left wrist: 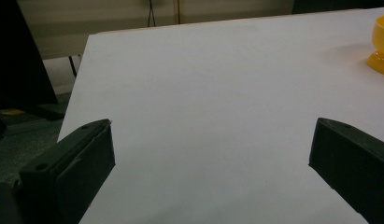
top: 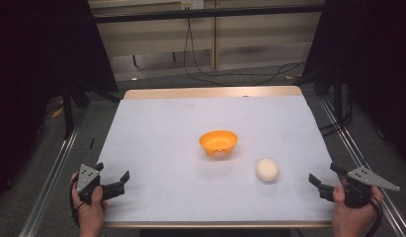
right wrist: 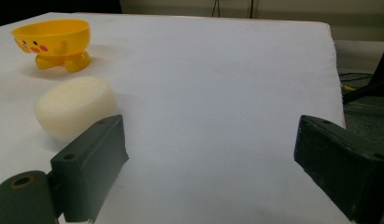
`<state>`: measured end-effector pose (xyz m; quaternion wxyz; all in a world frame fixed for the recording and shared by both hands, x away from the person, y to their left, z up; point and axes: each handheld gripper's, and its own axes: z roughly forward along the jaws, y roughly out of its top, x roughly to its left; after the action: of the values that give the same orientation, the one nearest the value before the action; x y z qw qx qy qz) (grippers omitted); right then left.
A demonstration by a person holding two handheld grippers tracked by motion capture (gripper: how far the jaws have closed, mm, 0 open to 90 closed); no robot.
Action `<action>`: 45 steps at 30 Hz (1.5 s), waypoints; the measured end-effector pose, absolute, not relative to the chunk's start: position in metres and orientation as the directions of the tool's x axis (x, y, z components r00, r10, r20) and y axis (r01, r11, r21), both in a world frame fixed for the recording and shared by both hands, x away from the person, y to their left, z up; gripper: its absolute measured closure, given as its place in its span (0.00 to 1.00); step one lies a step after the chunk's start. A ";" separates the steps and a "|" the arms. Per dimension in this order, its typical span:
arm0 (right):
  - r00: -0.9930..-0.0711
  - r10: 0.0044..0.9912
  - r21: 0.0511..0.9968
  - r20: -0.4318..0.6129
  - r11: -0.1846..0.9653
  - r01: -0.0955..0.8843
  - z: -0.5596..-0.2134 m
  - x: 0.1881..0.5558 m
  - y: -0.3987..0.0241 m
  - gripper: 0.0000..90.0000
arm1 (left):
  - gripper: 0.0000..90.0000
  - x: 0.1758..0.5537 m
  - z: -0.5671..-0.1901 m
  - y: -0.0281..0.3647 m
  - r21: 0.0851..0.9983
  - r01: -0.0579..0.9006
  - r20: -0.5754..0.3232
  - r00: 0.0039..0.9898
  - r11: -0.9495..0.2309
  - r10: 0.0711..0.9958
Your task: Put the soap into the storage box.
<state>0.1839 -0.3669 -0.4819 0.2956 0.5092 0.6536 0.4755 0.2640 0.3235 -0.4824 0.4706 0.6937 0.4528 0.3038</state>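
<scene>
An orange bowl with a small face on its side stands upright near the middle of the white table. A round white bun-like lump lies to its right and nearer to me. My left gripper rests at the front left corner, open, nothing between its jaws. My right gripper sits at the front right, open and empty, a short way right of the lump. In the right gripper view the lump lies beyond the left jaw, the bowl farther back. The left gripper view catches the bowl at its right edge.
The table's wooden far edge and metal frame rails border the white sheet. Cables trail over the floor behind. Dark stands rise at both sides.
</scene>
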 end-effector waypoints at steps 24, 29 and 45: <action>-0.503 0.864 0.780 -0.003 0.316 0.539 -0.460 0.210 -0.355 0.10 | 0.00 0.264 -0.482 0.324 0.925 0.347 0.002 0.400 -0.154 0.916; -0.548 0.836 0.731 -0.032 0.394 0.558 -0.454 0.221 -0.346 0.10 | 0.00 0.265 -0.482 0.324 0.925 0.348 0.001 0.404 -0.155 0.915; -0.643 0.766 0.642 -0.027 0.506 0.576 -0.441 0.250 -0.328 0.10 | 0.00 0.264 -0.482 0.324 0.925 0.347 0.002 0.401 -0.154 0.916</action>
<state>0.2503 -0.3278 -0.4413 0.1558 0.3929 0.8537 0.3044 0.2644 0.3239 -0.4822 0.4657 0.6954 0.4541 0.3054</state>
